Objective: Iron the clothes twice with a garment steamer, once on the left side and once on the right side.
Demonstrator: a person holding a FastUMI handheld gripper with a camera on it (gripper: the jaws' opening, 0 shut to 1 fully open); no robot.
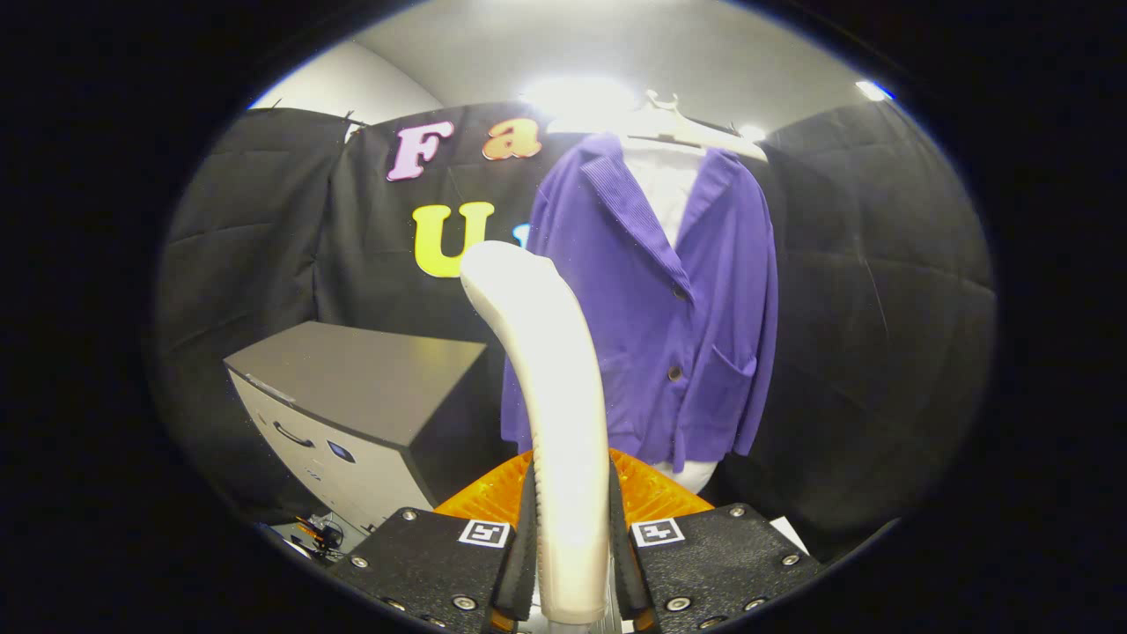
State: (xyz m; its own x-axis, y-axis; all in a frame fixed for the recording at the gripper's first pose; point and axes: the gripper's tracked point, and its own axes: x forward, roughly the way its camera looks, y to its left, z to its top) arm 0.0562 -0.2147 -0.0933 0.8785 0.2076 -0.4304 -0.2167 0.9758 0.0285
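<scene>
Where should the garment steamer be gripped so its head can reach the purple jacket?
Grip the garment steamer low on its slim straight handle, squeezing from both sides, as the gripper does now with a finger on each flank. The shaft is narrow there and widens and curves above, leaving the head free and pointed toward the purple jacket hanging beyond the fingers.

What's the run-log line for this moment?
gripper: shut on steamer handle | steamer head: ahead of purple jacket, contact unclear | jacket: on hanger | cabinet: beside jacket
</scene>
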